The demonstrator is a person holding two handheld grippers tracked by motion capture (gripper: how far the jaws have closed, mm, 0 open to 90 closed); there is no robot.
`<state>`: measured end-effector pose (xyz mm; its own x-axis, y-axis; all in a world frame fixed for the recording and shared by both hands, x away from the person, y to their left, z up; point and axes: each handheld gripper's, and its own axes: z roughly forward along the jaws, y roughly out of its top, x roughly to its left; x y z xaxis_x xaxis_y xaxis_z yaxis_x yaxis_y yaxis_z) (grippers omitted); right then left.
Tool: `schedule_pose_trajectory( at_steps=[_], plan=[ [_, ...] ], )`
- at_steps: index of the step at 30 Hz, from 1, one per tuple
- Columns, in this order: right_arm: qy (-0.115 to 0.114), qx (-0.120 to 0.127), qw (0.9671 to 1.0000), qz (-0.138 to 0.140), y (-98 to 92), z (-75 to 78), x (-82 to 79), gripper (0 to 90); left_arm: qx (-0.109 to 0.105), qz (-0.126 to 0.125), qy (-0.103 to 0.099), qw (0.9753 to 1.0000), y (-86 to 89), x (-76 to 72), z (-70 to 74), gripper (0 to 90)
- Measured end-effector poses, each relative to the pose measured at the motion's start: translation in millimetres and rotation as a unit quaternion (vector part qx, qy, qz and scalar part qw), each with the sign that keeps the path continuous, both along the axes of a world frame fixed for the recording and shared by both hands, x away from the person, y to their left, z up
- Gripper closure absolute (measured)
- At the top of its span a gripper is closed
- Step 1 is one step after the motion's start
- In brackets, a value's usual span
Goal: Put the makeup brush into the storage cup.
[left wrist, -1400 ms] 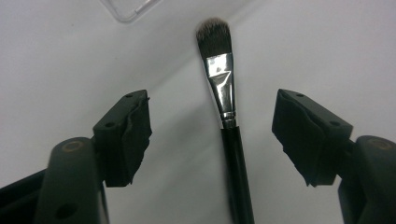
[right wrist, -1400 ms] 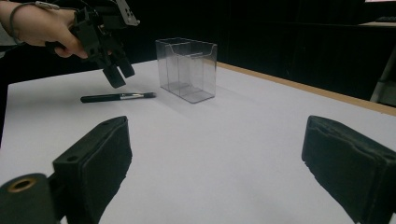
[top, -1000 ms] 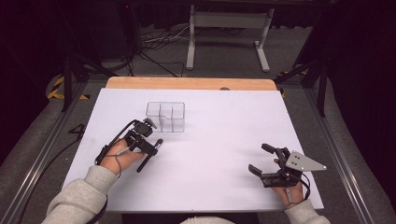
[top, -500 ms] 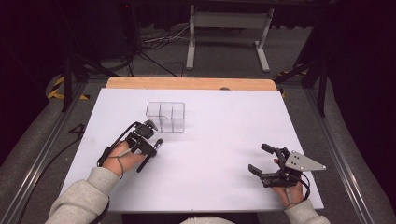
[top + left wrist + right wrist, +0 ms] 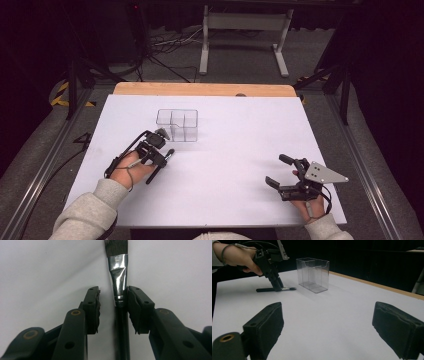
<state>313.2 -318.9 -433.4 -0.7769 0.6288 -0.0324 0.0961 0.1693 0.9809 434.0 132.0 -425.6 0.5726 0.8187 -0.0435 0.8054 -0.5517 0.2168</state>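
**Left tongs settling over the brush beside the clear organiser**

While the right tongs (image 5: 278, 170) are resting wide and empty at the near right of the worktop (image 5: 240, 125), just as they were a second ago, the left tongs (image 5: 161, 165) are making the only small change: they are creeping a touch lower and nearer along the brush (image 5: 119, 287).

That brush is lying flat on the white worktop, just in front of the clear organiser (image 5: 178, 124). From the left gripper view, the tongs are straddling it at the metal ferrule, one pad touching it and the other standing off with a gap, so they are not yet gripping.

Judging from this, the pickup is only beginning; closing and lifting toward a compartment is probably following.
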Motion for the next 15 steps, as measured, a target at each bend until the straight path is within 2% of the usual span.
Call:
schedule_pose_trajectory(
  at_steps=[7, 15],
  plan=[
    [0.002, -0.001, 1.0, 0.002, 0.8, -0.4, 0.0, 10.6, 0.004, 0.0, 0.001, 1.0, -2.3, -0.9, 0.5, 74.6],
    [0.002, -0.002, 1.0, 0.0, 0.8, -0.4, 0.0, 10.6, 0.014, -0.012, 0.001, 0.9998, -4.4, -1.6, 0.8, 76.1]
  ],
)
